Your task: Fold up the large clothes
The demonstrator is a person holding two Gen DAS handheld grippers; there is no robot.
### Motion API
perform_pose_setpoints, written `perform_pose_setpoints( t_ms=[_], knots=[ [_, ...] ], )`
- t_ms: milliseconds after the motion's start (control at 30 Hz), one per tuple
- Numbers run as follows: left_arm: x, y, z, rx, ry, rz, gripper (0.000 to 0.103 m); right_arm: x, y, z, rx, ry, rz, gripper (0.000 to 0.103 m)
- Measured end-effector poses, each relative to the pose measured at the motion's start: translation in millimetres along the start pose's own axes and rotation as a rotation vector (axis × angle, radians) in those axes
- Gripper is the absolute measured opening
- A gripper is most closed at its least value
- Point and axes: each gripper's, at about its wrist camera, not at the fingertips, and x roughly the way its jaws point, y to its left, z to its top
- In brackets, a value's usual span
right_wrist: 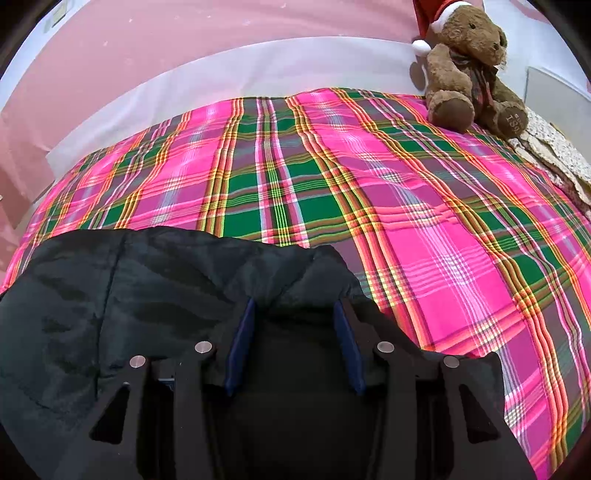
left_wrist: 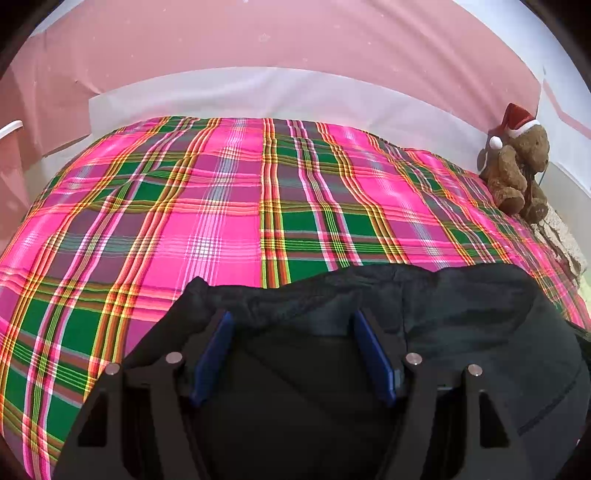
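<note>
Dark clothing [left_wrist: 461, 332], maybe a jacket, lies on a bed covered with a bright plaid blanket [left_wrist: 229, 206] of pink, green and yellow; the cloth is black and a bit shiny, and it bunches up right at the fingers of both grippers.

In the left wrist view, the left gripper [left_wrist: 295, 354] points down at the cloth; its two blue pads [left_wrist: 212, 358] stand apart, and dark cloth fills the space between them and spreads out past the right finger; one corner of the cloth pokes up just beyond the left finger; I cannot tell if the pads press on the cloth or only sit around it.

In the right wrist view, the right gripper [right_wrist: 295, 347] also points down at the same clothing [right_wrist: 110, 295]; its blue pads [right_wrist: 240, 350] stand closer together; a fold of cloth rises just beyond the fingertips and more cloth lies wide to the left of the fingers; dark cloth sits between these pads too, but I cannot tell if they squeeze it.

Far beyond the fingers, at the right of the bed, a brown teddy bear [right_wrist: 469, 70] sits in a red and white Santa hat [left_wrist: 517, 118]; next to it lies a pale speckled cloth [right_wrist: 554, 147]; past the blanket there is a white sheet [left_wrist: 258, 92] and then a pink wall [left_wrist: 258, 33].
</note>
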Motion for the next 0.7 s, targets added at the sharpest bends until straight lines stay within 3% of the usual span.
perform_pose_setpoints(
  t_ms=[233,400,567,633,700],
  knots=[
    [-15.0,-1.5,12.7,0.023,0.027,0.007,0.070,-18.8,-1.0,10.2,0.001,0.031,-0.007,0.044],
    [-51.5,0.6,21.7,0.002,-0.022,-0.025,0.070,-65.7,-0.1,16.8,0.022,-0.055,0.013,0.046],
    [-76.1,-40.2,29.1,0.040,-0.063,-0.152,0.070,-94.1,50.0,20.8,-0.051,-0.112,0.137,0.046],
    [-72.6,-63.2,28.2,0.091,-0.068,-0.172,0.070,-88.7,67.7,19.9,-0.077,-0.092,0.173,0.046],
    [-53.7,-79.7,26.1,0.107,-0.019,-0.176,0.070,-70.6,82.7,18.1,-0.102,-0.061,0.156,0.046]
  ],
)
